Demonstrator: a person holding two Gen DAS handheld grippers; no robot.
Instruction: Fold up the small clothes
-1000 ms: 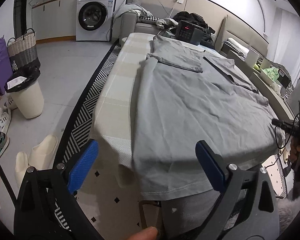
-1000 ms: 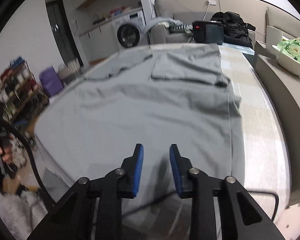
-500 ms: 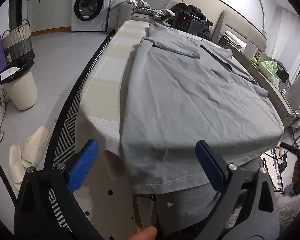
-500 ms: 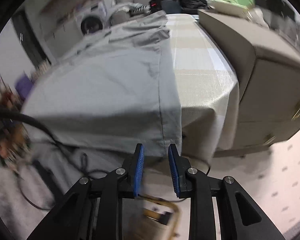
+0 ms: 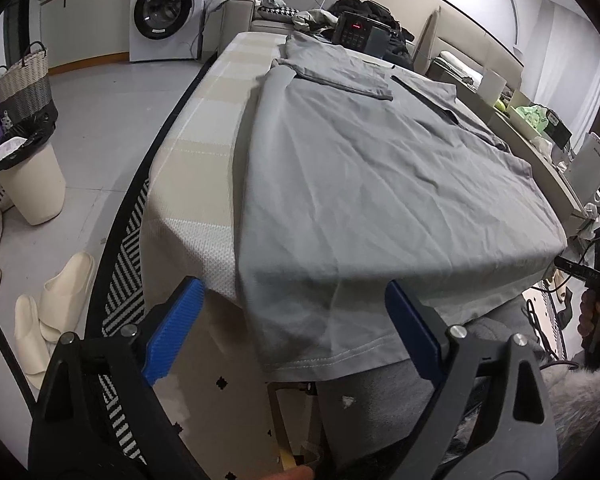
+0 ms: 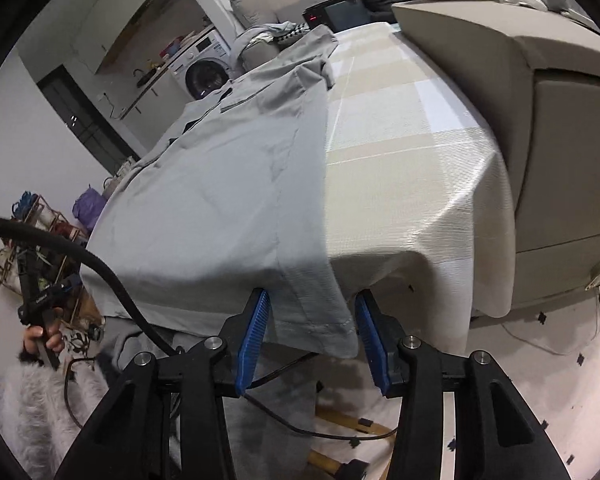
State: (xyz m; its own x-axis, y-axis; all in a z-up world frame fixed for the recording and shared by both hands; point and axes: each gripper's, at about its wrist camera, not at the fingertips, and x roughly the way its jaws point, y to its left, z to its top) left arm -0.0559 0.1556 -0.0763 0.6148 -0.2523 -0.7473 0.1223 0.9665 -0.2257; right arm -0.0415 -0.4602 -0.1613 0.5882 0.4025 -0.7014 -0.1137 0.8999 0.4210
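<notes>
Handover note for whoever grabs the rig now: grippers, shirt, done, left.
Left gripper: wide open, nothing held, facing the hanging hem.
Right gripper: jaws have just been opening; they straddle the hem's corner, pads not pressing.
Grey cotton T-shirt: spread flat on the beige checked tablecloth, sleeves folded in, hem draped over the near edge.
Done: sleeves in.
Left: probably grip both hem corners, fold toward the collar.

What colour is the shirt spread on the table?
Plain grey shirt, clearest in the left wrist view.

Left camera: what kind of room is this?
Probably a home's living and laundry space: a washing machine by the wall, a sofa heaped with clothes, slippers on the floor, a grey T-shirt on the table.
</notes>
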